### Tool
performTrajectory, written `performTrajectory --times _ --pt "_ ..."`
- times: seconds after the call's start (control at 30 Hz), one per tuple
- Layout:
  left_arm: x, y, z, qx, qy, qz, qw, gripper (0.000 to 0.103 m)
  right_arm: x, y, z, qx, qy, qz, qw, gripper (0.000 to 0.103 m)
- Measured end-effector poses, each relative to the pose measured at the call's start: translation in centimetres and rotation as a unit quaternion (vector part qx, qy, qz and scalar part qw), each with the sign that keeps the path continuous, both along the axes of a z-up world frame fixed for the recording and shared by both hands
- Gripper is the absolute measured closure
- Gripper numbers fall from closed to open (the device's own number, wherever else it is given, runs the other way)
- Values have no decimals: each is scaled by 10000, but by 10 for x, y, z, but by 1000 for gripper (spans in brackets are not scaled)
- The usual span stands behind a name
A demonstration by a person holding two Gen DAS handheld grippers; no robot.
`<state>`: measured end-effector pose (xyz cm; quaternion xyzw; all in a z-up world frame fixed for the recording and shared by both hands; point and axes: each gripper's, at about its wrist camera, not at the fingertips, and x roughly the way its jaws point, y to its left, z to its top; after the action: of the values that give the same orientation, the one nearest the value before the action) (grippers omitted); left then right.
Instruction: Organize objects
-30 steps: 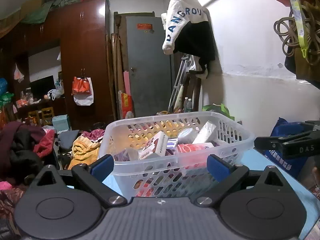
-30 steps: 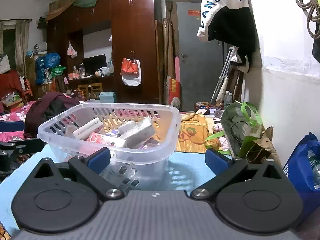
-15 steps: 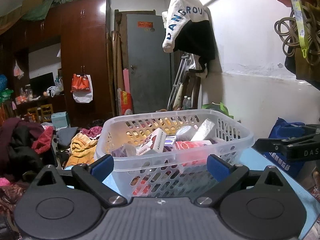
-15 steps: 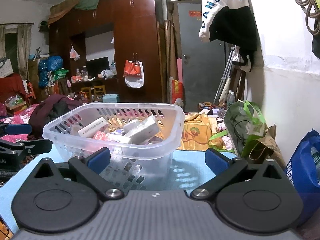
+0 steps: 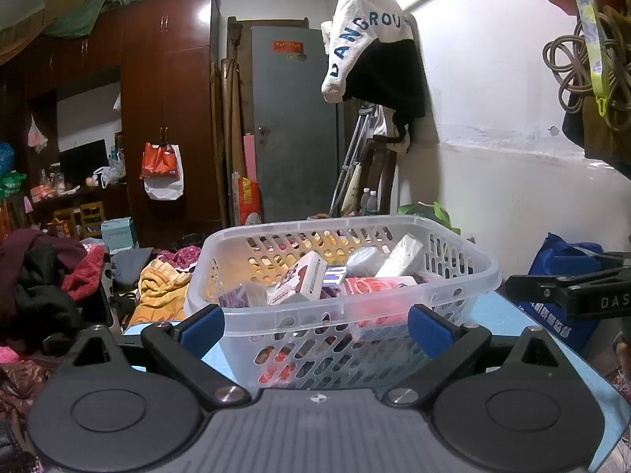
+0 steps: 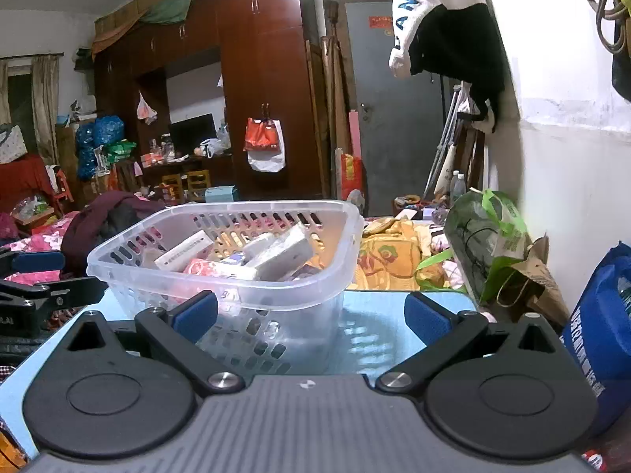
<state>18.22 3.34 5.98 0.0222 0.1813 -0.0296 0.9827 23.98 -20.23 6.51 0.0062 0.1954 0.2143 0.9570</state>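
A cluttered room under dim indoor light. A tall dark red-brown wardrobe [image 5: 169, 110] stands at 10 o'clock, a grey door [image 5: 294, 126] at 12, and a white plastered wall [image 5: 501, 118] at 2. Heaped clothes [image 5: 43, 276] fill 9 o'clock.

We see our left gripper [image 5: 315, 325]: black linkage arms, blue pads [image 5: 203, 329], silver pivot screws, ribbed grey body. Our right gripper [image 6: 311, 313] identical; white "DAS" lettering along side.

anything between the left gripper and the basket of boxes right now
Nothing visible does. The left gripper is open and faces the clear basket head-on over bare blue table. The right gripper sits off to the side, not in the path.
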Motion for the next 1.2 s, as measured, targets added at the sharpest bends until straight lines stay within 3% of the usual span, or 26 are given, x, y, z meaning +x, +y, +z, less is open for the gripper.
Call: performTrajectory --times 1.2 --pt "2 -4 -1 -27 47 -15 10000 2 -1 0 0 -83 -42 53 9999 0"
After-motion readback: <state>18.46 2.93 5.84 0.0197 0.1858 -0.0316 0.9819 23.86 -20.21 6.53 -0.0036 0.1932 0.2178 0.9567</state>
